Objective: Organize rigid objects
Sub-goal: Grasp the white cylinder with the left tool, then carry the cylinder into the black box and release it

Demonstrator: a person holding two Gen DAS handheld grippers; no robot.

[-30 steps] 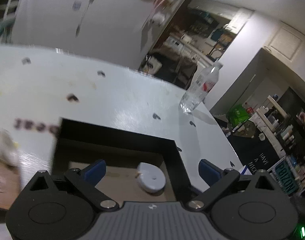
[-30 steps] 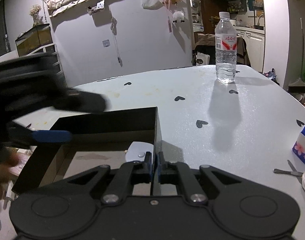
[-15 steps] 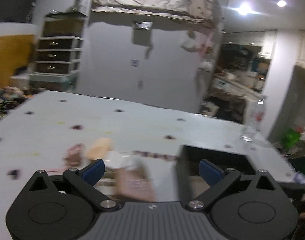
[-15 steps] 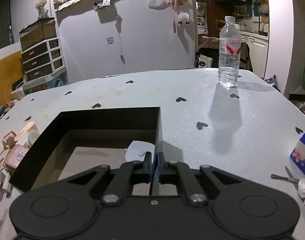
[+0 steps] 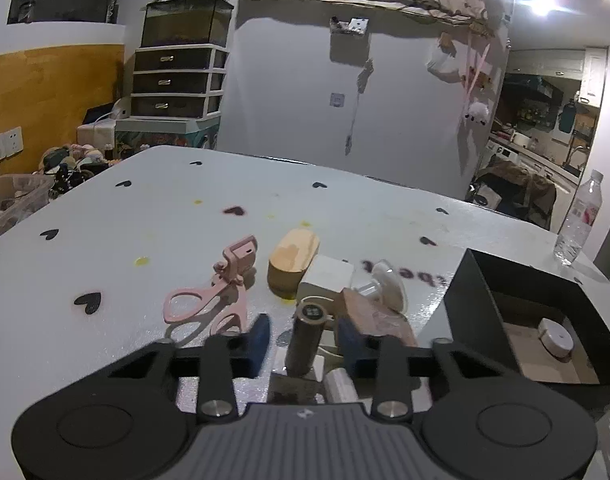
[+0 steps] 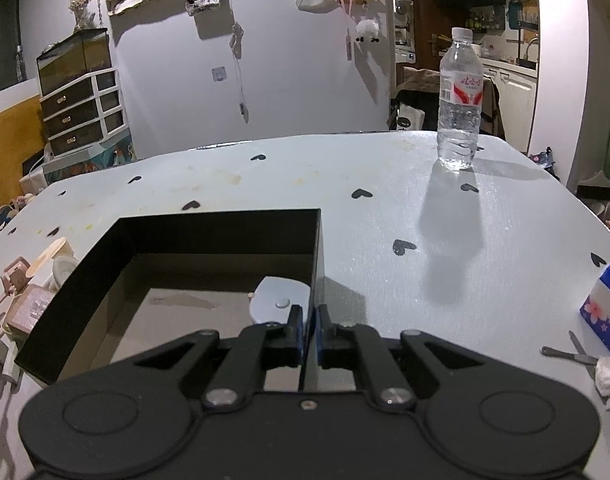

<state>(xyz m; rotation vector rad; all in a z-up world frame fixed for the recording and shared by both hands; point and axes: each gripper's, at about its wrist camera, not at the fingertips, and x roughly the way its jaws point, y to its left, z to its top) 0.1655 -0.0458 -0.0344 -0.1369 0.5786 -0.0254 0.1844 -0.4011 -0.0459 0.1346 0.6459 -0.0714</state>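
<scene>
The bench (image 5: pixel 145 216), white with small black hearts, carries everything. On it, to the right of the left tongs (image 5: pixel 303 338), stands the black box (image 5: pixel 457 304), open at the top, with a white round puck (image 5: pixel 556 334) already lying on its floor. The right tongs (image 6: pixel 309 330) are together on the box's near right wall, which stands edge-on between the pads, so that hand appears to be steadying the box.

Just ahead of the left tongs lies the cluster yet to be sorted: a pink eyelash curler (image 5: pixel 213 296) to the left, a wooden oval block (image 5: pixel 293 258) and a white cube (image 5: pixel 325 280) further ahead, and a brownish-pink flat piece (image 5: pixel 379 316) to the right.

The smallest matters most: a dark cylinder (image 5: pixel 307 340) sits right between the left pads, its long axis running away from the tongs along their pointing line, its labelled end cap facing up and away. The jaws are closing on it, with a sliver of gap showing on each side, so contact looks near but not yet made. The left hand is plainly the nearer one, and the carry would go rightward to the box.
</scene>
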